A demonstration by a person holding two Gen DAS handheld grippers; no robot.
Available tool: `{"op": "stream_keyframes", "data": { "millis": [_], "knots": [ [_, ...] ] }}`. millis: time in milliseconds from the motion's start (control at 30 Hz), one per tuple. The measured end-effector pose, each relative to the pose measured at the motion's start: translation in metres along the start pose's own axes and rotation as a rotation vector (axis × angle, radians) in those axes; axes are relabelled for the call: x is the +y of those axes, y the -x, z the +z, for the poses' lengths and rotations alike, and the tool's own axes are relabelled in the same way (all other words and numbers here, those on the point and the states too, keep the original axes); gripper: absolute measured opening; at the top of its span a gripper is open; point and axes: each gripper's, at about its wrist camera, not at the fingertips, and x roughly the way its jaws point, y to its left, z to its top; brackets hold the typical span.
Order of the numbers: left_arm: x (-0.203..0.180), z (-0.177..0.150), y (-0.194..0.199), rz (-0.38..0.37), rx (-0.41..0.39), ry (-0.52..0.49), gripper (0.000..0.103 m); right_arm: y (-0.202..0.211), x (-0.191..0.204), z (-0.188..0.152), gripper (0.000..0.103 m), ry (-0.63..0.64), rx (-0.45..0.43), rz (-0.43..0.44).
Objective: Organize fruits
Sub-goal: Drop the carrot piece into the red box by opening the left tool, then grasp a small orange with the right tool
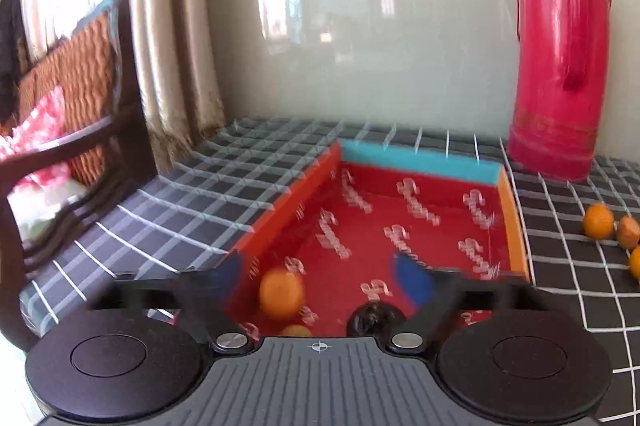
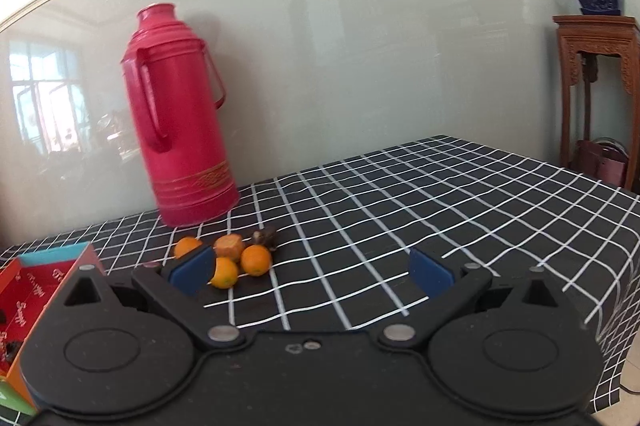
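Observation:
A red box (image 1: pixel 400 226) with orange and teal rims lies open on the checked tablecloth. My left gripper (image 1: pixel 324 278) is open above its near end. An orange (image 1: pixel 281 292) sits between the fingers, blurred, not touching either pad. A second orange (image 1: pixel 296 330) and a dark fruit (image 1: pixel 374 318) lie in the box below. Several oranges (image 2: pixel 256 260) and a dark fruit (image 2: pixel 266 237) lie in a cluster on the cloth. My right gripper (image 2: pixel 312 272) is open and empty, its left pad just in front of the cluster. The box's corner (image 2: pixel 52 266) shows at the left.
A tall red thermos (image 2: pixel 180 121) stands at the wall behind the fruit cluster; it also shows in the left wrist view (image 1: pixel 560 57). A wooden chair (image 1: pixel 80 113) and a curtain are left of the table. A wooden stand (image 2: pixel 596 97) with a plant stands beyond the table's right edge.

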Motion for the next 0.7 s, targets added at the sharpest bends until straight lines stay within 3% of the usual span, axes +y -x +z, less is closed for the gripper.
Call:
{"op": "stream_keyframes", "data": {
  "millis": [167, 400, 467, 700],
  "knots": [
    [0.013, 0.004, 0.027, -0.003, -0.101, -0.016, 0.090, -0.011, 0.018, -0.002, 0.097, 0.027, 0.041, 0.057],
    [0.058, -0.006, 0.039, 0.049, -0.072, 0.056, 0.099, -0.030, 0.042, -0.002, 0.094, 0.061, 0.126, 0.155],
    [0.072, -0.011, 0.040, 0.067, -0.070, 0.089, 0.101, -0.037, 0.049, -0.001, 0.088, 0.084, 0.136, 0.176],
    [0.102, -0.019, 0.037, 0.124, -0.079, 0.145, 0.103, -0.074, 0.069, 0.000, 0.043, 0.170, 0.238, 0.211]
  ]
}}
